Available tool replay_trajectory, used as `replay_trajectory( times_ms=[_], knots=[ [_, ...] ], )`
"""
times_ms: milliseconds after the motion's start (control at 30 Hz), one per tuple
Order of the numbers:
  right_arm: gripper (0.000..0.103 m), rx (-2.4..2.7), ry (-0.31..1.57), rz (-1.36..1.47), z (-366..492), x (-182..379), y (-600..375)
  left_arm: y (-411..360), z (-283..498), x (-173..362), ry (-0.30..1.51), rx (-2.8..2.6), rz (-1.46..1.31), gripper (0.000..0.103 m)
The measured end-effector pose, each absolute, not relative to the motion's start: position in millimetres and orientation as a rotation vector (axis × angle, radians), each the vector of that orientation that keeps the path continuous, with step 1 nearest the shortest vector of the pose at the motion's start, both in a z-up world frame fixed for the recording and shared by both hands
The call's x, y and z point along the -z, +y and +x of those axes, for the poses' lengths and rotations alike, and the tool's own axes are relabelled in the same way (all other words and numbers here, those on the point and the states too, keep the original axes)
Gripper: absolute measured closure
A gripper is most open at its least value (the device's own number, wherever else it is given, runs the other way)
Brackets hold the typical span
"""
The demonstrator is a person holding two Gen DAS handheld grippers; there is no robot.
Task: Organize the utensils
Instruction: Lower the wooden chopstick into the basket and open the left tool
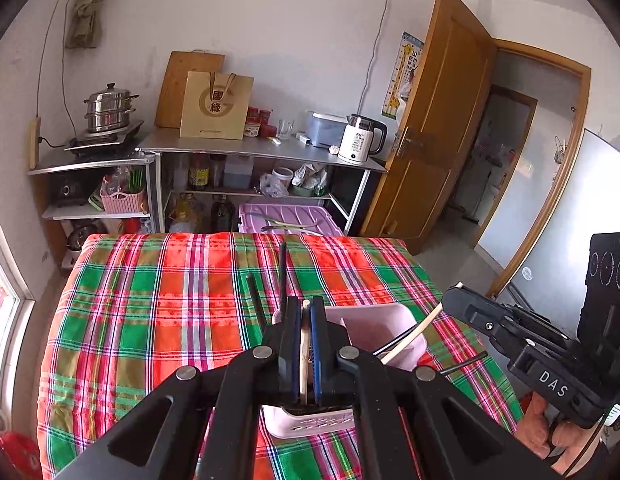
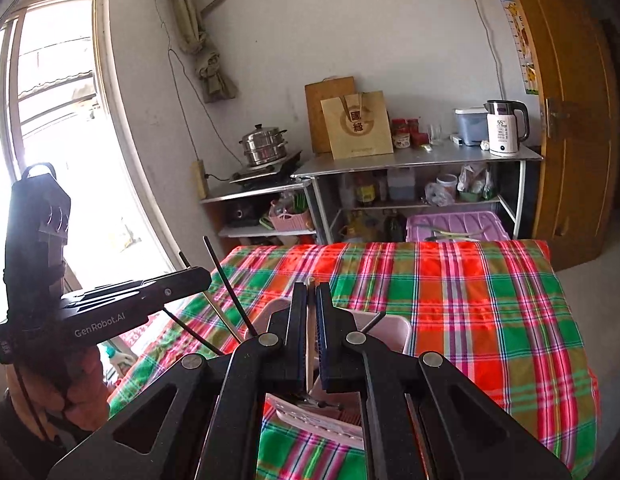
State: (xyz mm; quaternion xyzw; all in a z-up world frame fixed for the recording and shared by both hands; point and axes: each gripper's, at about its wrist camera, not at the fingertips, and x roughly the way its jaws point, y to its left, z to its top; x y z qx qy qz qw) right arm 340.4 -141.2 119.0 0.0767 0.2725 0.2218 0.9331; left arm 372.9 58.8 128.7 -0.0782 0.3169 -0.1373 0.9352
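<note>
A pale pink slotted utensil holder [image 1: 382,328] [image 2: 390,332] stands on the plaid-covered table [image 1: 150,300] [image 2: 490,300], right under both grippers. My left gripper [image 1: 306,304] is shut on a pale chopstick [image 1: 305,336] that points down toward the holder. My right gripper [image 2: 311,286] is shut on another pale chopstick [image 2: 309,344]. In the left wrist view the right gripper [image 1: 450,296] comes in from the right, and its chopstick [image 1: 414,336] slants into the holder. Black chopsticks [image 1: 283,272] [image 2: 226,280] stick up out of the holder. The left gripper [image 2: 202,276] shows at the left of the right wrist view.
Behind the table a metal shelf unit [image 1: 262,148] carries a white kettle [image 1: 360,138], a paper bag [image 1: 216,106] and a steamer pot [image 1: 110,108]. A purple bin [image 1: 286,218] sits below. The wooden door [image 1: 434,120] stands open at right; a window [image 2: 58,120] is at left.
</note>
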Motion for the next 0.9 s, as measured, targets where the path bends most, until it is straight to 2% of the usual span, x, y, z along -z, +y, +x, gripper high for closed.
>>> replay_trajectory(
  times_ms=[233,267,333,400,733,900],
  knots=[
    [0.097,-0.46,0.583,0.141,339.4,-120.7,-142.9,55.4,372.8,-121.9,0.661,0.274,-0.141,0.097],
    [0.097,-0.458,0.58,0.139,337.5,-121.5,-143.6,56.0,371.3,-122.5,0.657,0.271,-0.141,0.096],
    [0.093,-0.456,0.573,0.137,333.4,-123.7,-144.3,57.7,367.0,-125.3,0.646,0.272,-0.146,0.085],
    [0.093,-0.458,0.563,0.137,328.6,-126.9,-146.2,59.0,362.3,-129.7,0.633,0.27,-0.147,0.08],
    [0.092,-0.46,0.478,0.137,276.8,-146.3,-171.5,64.5,305.4,-149.2,0.539,0.264,-0.142,0.079],
    [0.092,-0.439,0.469,0.131,242.3,-136.9,-189.6,62.8,263.2,-143.9,0.504,0.277,-0.139,0.079]
  ],
)
